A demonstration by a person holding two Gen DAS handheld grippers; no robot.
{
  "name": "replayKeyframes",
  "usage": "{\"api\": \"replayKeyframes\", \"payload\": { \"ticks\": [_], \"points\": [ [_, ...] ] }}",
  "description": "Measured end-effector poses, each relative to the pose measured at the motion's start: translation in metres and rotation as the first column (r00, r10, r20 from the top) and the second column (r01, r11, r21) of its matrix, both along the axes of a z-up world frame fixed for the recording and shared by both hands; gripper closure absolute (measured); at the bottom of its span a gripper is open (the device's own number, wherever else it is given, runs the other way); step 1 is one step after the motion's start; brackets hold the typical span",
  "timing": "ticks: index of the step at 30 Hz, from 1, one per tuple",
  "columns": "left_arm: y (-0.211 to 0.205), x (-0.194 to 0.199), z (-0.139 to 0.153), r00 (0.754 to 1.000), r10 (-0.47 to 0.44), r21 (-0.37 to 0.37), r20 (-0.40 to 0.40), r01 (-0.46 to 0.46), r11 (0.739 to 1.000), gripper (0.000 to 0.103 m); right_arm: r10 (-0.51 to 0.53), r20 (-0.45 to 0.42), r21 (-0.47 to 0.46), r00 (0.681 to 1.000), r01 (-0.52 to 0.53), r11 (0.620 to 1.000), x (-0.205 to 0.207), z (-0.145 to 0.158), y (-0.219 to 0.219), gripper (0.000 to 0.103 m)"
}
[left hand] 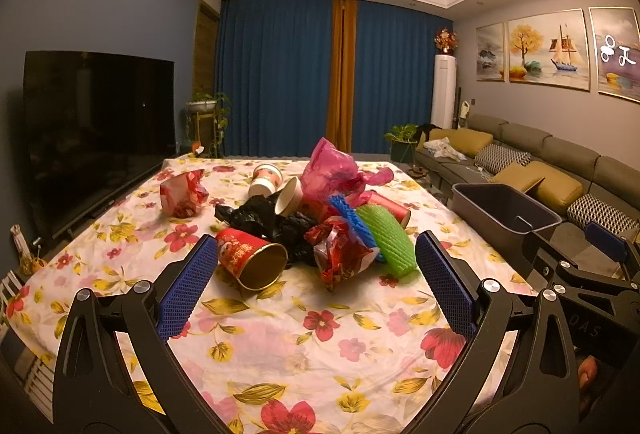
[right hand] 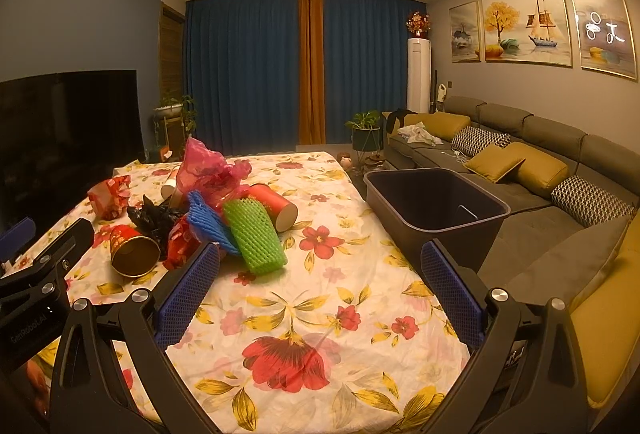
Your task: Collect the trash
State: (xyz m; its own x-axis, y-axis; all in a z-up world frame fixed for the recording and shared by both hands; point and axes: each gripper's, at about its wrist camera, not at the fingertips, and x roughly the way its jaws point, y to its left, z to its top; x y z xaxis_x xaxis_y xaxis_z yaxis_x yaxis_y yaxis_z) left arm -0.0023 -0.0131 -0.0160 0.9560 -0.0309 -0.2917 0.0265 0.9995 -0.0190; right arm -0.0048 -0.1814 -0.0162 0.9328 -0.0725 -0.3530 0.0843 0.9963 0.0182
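Where cups lie tipped, the trash pile (left hand: 316, 230) sprawls — crumpled, many-coloured.

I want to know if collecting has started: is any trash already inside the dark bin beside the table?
No: in the right wrist view the dark bin shows only its bare interior, while the trash pile lies on the floral tablecloth.

Both looking forward along open tongs, low over the near end of the surface (left hand: 280, 346), facing the curtains (right hand: 248, 66). Left view aiming at the trash pile (left hand: 312, 226) (fairly near); right view sitting further right, sharing pile, bin (right hand: 436, 210) and sofa (right hand: 532, 154).
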Motion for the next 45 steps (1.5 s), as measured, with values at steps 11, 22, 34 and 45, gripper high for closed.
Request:
{"api": "replayKeyframes", "payload": {
  "ticks": [11,22,34,45],
  "points": [
    [0.000,0.003,-0.002,1.000,-0.004,-0.001,-0.008,0.004,1.000,0.006,-0.003,-0.003,0.000,1.000,0.003,1.000,0.002,-0.002,-0.001,0.005],
    [-0.001,0.006,-0.006,1.000,-0.009,-0.006,-0.021,0.008,1.000,0.006,-0.009,-0.005,-0.001,1.000,0.009,1.000,0.008,-0.009,-0.001,0.005],
    [0.048,0.034,-0.008,0.997,0.066,-0.052,-0.030,-0.067,0.996,0.006,0.067,0.001,0.008,0.998,-0.067,0.998,0.054,-0.016,0.016,0.005],
    [0.087,0.071,-0.022,0.989,0.137,-0.066,-0.053,-0.140,0.988,0.006,0.242,-0.046,-0.023,0.969,-0.243,0.970,0.121,-0.031,0.084,0.021]
  ]
}}
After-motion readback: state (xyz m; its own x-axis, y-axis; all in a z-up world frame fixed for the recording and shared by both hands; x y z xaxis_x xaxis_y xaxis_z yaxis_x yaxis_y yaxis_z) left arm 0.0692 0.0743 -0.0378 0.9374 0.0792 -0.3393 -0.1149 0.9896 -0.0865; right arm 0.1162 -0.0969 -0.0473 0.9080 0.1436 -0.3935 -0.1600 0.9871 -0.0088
